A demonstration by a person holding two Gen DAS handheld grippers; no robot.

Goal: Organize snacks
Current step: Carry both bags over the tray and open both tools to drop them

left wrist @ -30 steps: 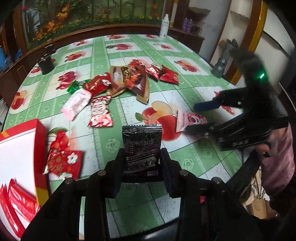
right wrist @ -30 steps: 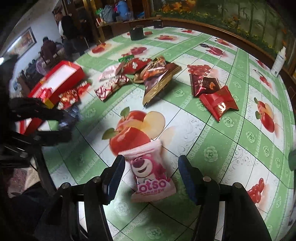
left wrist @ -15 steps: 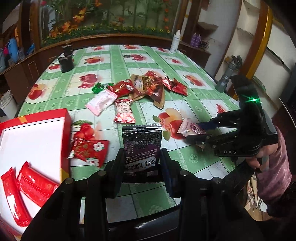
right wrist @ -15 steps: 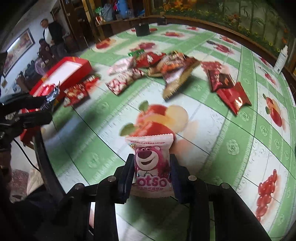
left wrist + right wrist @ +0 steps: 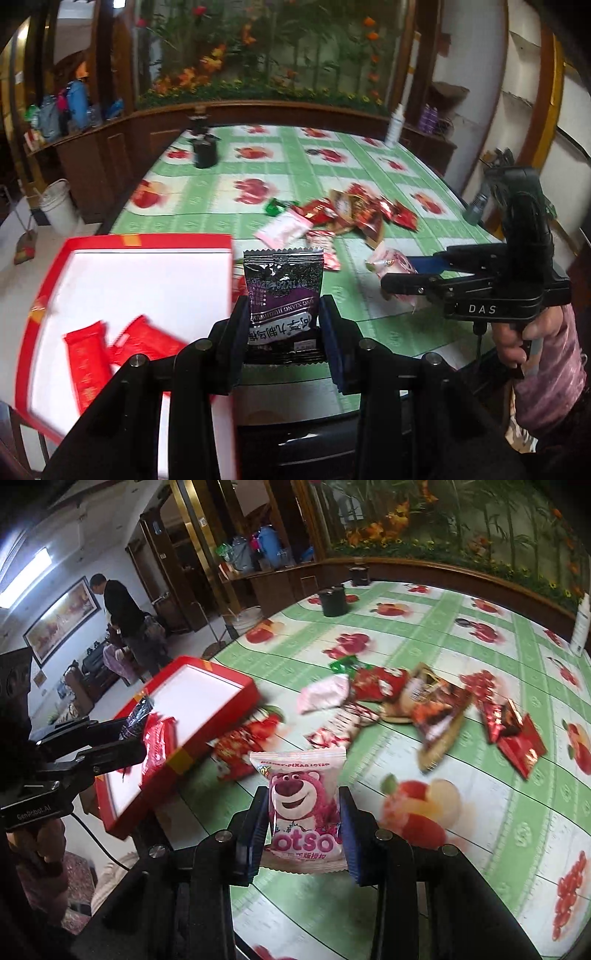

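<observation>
Above the green fruit-print counter (image 5: 480,812) and beside the red box (image 5: 122,288), the left gripper (image 5: 283,325) jaws clamp a black-and-purple sachet (image 5: 283,291), while the right gripper (image 5: 303,834) jaws pinch a pink "Lotso" bear packet (image 5: 301,805), both lifted.

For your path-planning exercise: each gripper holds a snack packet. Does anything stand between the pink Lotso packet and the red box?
Nothing visible rises in the way. The right gripper holds the Lotso packet above the tablecloth; the red box lies open to its left. Only a flat red packet lies beside the box, below that line.
</observation>
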